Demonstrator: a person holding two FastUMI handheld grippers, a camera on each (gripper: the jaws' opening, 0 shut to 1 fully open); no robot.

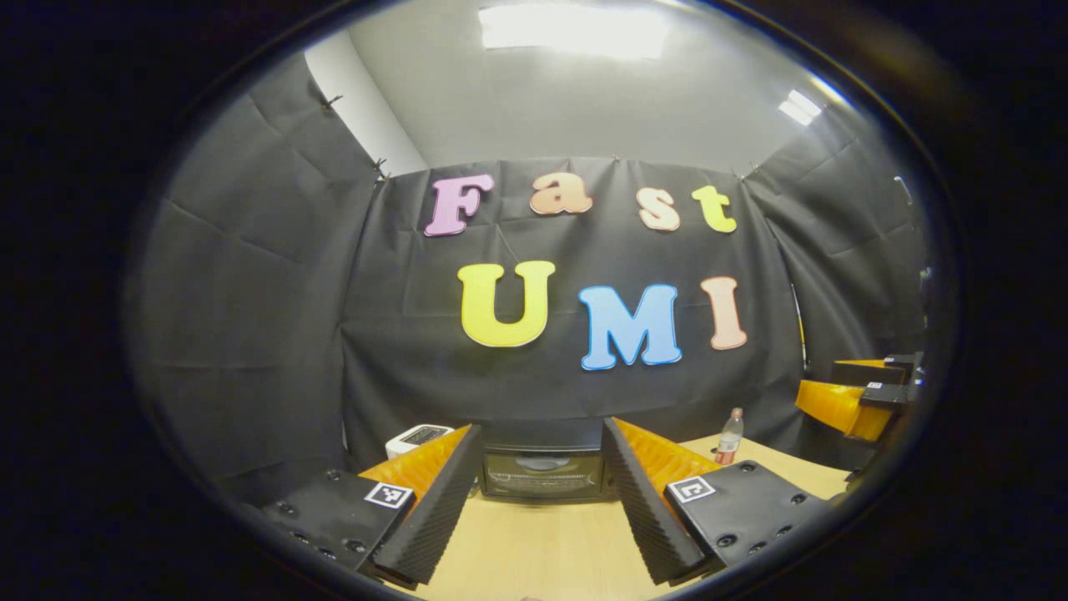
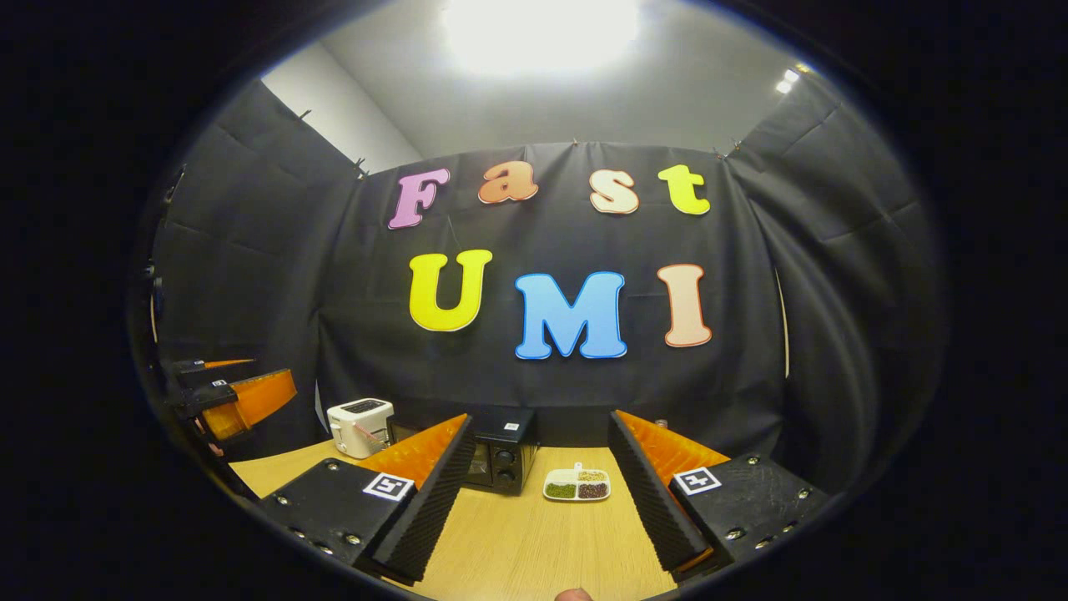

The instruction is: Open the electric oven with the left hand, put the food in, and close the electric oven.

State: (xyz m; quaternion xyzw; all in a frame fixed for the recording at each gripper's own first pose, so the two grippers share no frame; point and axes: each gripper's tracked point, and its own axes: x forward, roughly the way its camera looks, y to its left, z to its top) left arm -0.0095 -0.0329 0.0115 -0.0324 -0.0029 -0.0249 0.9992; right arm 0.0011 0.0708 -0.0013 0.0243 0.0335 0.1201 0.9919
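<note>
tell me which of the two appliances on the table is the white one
The toaster, standing at the table's far left in the right gripper view. The electric oven beside it is black, with knobs on its front panel.

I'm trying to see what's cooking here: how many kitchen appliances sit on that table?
2. A black electric oven stands at the back of the wooden table, and a white toaster stands to its left. Others may be hidden behind the gripper fingers.

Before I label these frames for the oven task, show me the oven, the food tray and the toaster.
oven (image 1: pixel 544 474): left gripper view, on its glass door.
food tray (image 2: pixel 576 485): right gripper view, on the middle of its divided compartments.
toaster (image 2: pixel 360 427): right gripper view, on its white front side.
</note>
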